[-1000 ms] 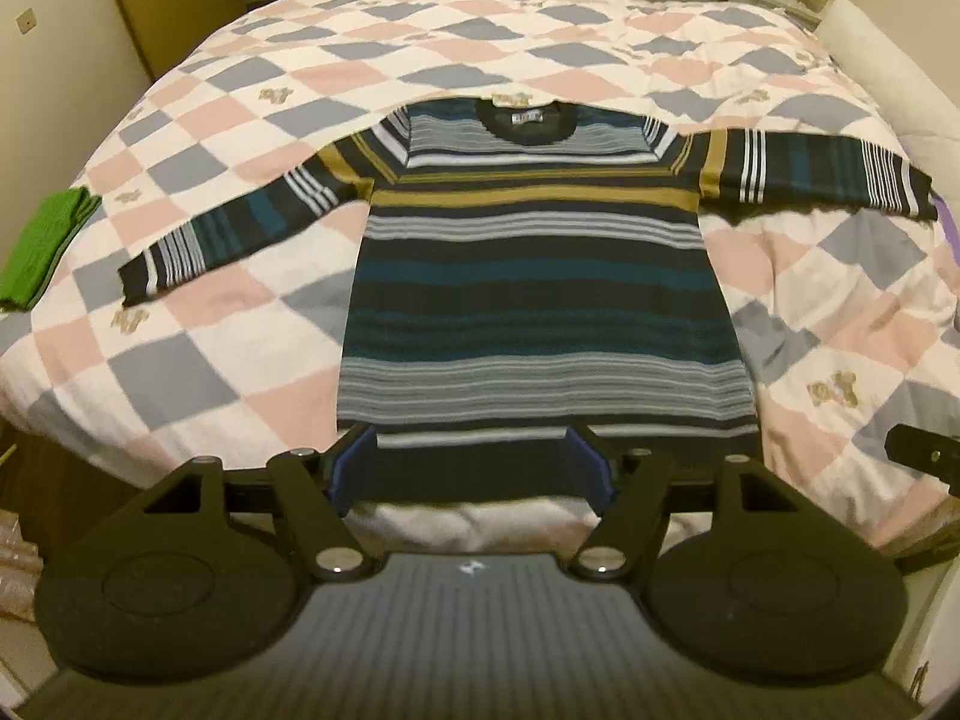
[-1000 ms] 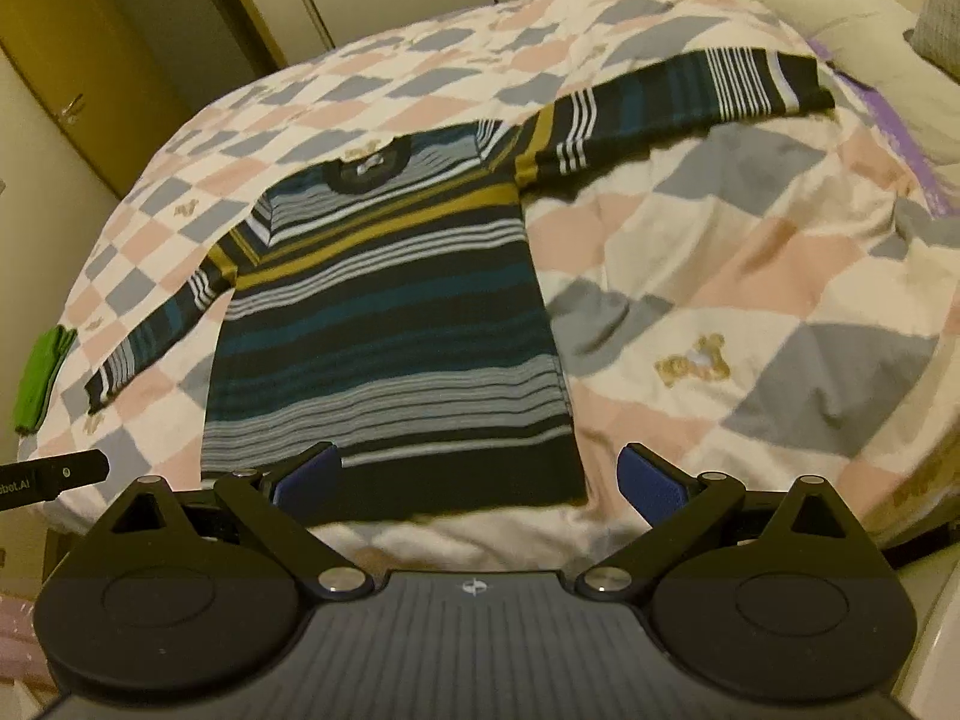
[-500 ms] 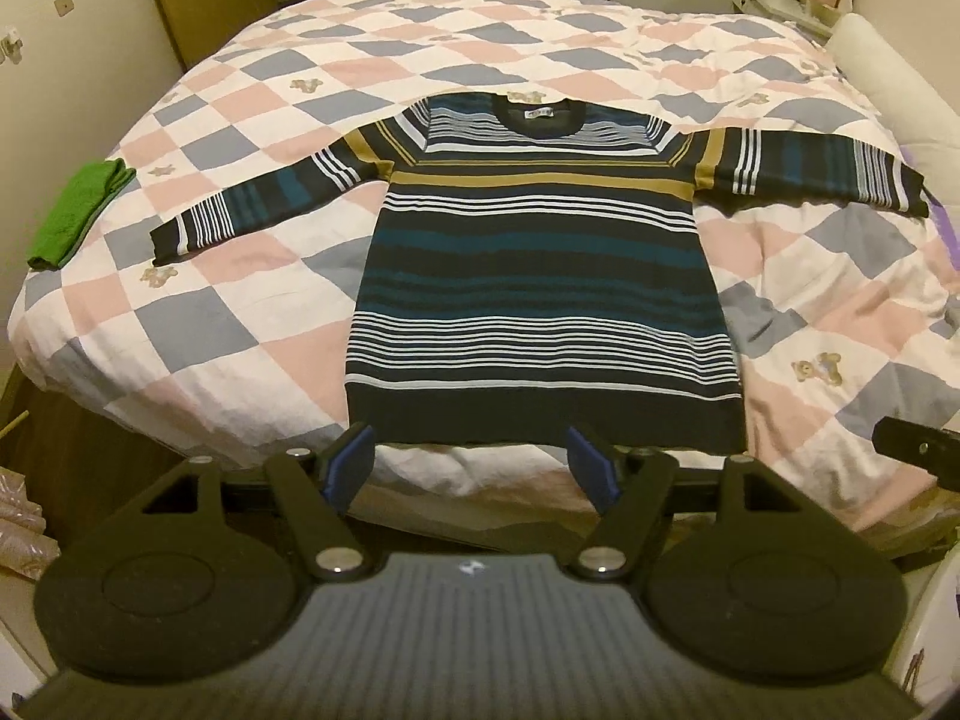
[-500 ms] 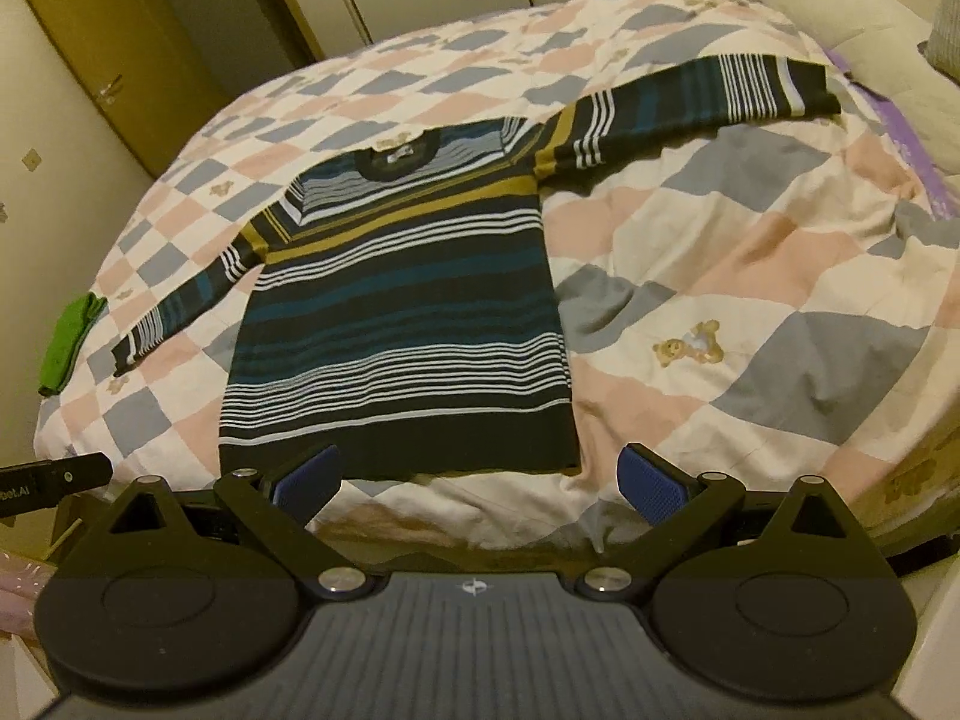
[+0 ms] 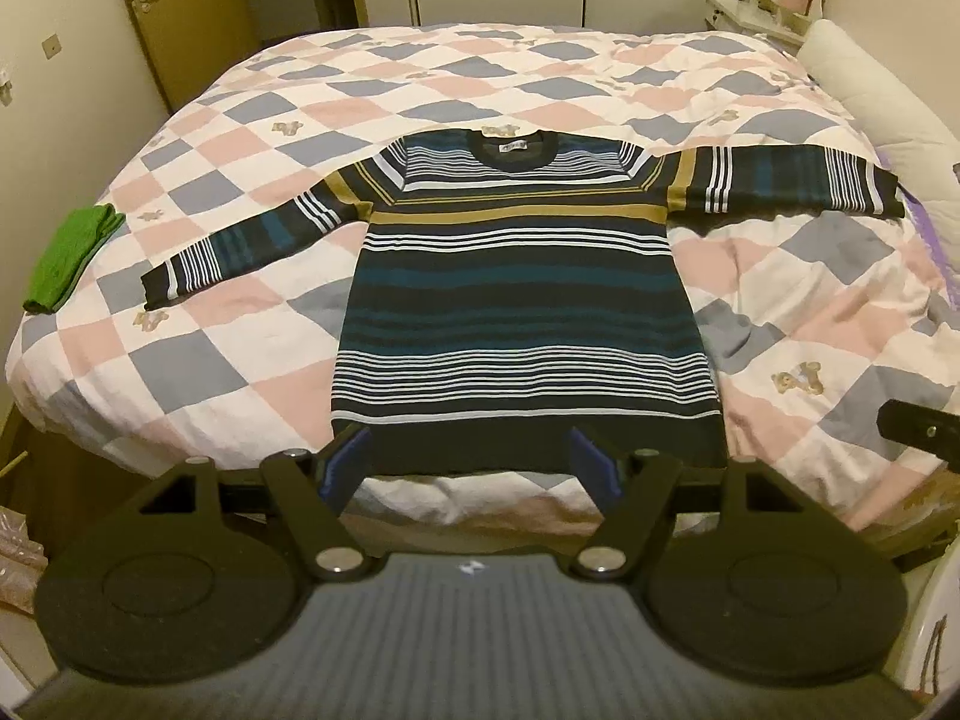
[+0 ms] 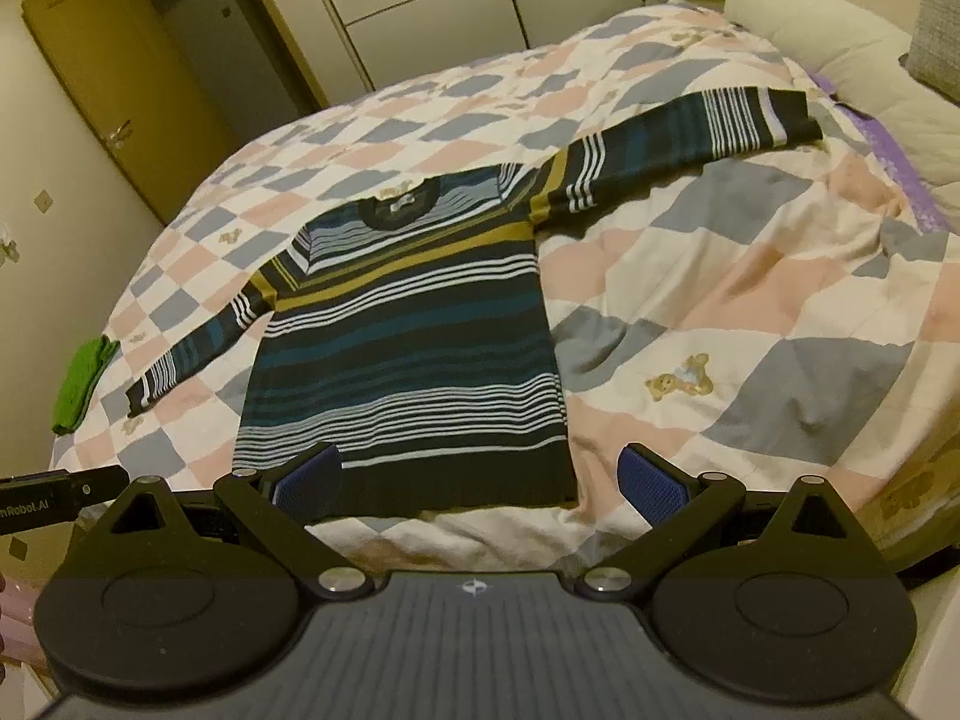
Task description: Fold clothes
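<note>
Your reference landmark is the long-sleeved knitted sweater with dark, teal, white and mustard stripes (image 5: 522, 300). It lies flat and face up on the bed covered by a quilt of pink, grey and white checks (image 5: 198, 360), with both sleeves spread out to the sides and the round collar on the far side from you. The dark hem band is the edge nearest you and sits close to the near edge of the bed.

Your left tongs (image 5: 471, 468) are held just short of the sweater hem, over the bed edge. Their blue-padded fingers (image 5: 345, 462) stand apart in a moderate gap and grip nothing. In the left wrist view they are lined up with the left and middle part of the hem.

Your right tongs (image 6: 480, 480) are also held just short of the hem, with the blue-padded fingers spread wide and gripping nothing. In the right wrist view the left finger overlaps the hem, while the right finger lies past the sweater's right bottom corner, over bare quilt.

A folded green cloth (image 5: 69, 258) lies on the quilt well to the left of the sweater, beyond the left cuff and near the bed's left edge. A white pillow (image 6: 840, 54) lies beyond the right sleeve. A brown wooden door (image 6: 108, 78) stands behind the bed, beyond the sweater's left sleeve.
</note>
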Tool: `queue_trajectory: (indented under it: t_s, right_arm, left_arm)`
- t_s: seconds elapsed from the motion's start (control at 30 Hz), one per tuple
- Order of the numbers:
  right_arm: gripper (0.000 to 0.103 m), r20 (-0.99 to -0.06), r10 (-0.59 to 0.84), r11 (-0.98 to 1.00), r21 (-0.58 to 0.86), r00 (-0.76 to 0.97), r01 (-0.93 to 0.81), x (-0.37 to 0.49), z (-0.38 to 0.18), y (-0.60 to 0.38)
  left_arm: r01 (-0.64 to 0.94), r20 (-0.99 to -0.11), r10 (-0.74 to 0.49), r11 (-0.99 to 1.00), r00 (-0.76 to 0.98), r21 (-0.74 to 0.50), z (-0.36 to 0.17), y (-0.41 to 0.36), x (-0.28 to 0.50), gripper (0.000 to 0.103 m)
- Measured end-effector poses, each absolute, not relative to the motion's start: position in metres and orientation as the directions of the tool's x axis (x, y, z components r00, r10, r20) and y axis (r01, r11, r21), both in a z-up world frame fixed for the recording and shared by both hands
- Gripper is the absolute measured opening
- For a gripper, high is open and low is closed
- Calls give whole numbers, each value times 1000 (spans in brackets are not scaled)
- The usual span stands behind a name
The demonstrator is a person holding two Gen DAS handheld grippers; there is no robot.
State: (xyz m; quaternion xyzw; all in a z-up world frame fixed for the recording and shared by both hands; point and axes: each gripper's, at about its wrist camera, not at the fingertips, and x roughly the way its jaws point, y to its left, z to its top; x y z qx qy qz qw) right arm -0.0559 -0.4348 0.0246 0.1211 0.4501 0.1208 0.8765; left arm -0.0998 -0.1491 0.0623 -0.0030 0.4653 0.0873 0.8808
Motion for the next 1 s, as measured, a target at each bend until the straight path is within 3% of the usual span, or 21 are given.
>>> queue_trajectory:
  t_s: [0.5, 1.0]
  right_arm:
    - [101, -775, 302, 944, 323, 554, -63, 7, 11, -407]
    - [101, -842, 312, 946, 321, 440, -56, 130, -24, -288]
  left_arm:
    - [-155, -842, 124, 987, 525, 49, 41, -111, -38, 73]
    - [-229, -904, 73, 973, 422, -29, -4, 24, 88, 75]
